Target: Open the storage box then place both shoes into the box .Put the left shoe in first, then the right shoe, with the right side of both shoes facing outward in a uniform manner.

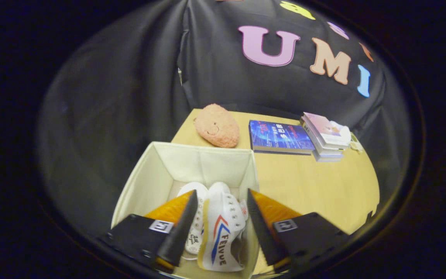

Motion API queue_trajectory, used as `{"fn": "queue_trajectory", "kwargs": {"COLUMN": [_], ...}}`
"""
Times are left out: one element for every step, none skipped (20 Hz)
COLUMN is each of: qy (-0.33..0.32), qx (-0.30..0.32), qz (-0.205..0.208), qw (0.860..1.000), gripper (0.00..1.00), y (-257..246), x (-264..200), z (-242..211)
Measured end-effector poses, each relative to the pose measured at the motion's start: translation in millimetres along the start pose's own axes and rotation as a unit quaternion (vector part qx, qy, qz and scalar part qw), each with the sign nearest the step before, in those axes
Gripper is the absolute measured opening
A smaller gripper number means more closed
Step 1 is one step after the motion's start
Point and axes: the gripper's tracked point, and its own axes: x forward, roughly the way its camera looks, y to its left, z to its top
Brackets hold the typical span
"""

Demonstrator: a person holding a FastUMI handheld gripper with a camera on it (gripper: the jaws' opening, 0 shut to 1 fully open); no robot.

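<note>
An open cream fabric storage box stands at the near left of the wooden table. Two white canvas shoes lie side by side inside it, toes pointing away from me. The right-hand shoe shows red and blue stripes on its side. The other shoe is partly hidden behind one finger. My gripper hovers above the box, open, with the shoes seen between the fingers and neither finger touching them.
Beyond the box a pink plush toy lies at the table's far edge. A blue book lies flat beside it, then a stack of books with a small white object on top.
</note>
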Motion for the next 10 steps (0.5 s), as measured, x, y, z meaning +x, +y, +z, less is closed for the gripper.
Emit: {"fn": "queue_trajectory", "kwargs": {"qy": [-0.005,-0.011,-0.015,-0.019,-0.022,-0.025,-0.030,-0.037,-0.046,-0.054], "qx": [0.014,0.024,0.030,0.033,0.036,0.041,0.047,0.051,0.052,0.051], "qz": [0.013,0.020,0.020,0.019,0.018,0.020,0.024,0.027,0.027,0.024], "qw": [1.000,0.999,0.999,0.999,0.999,0.999,0.998,0.998,0.997,0.997], "gripper": [0.99,0.99,0.99,0.99,0.98,0.98,0.98,0.97,0.97,0.97], "y": [-0.3,-6.1,-13.1,-21.0,-29.6,-36.4,-43.1,-51.0,-60.1,-71.9], "x": [-3.5,-8.1,-13.7,-20.2,-24.7,-28.4,-33.7,-38.6,-45.0,-51.2], "z": [6.7,11.3,15.5,17.9,20.2,22.6,26.7,32.6,40.1,45.8]}}
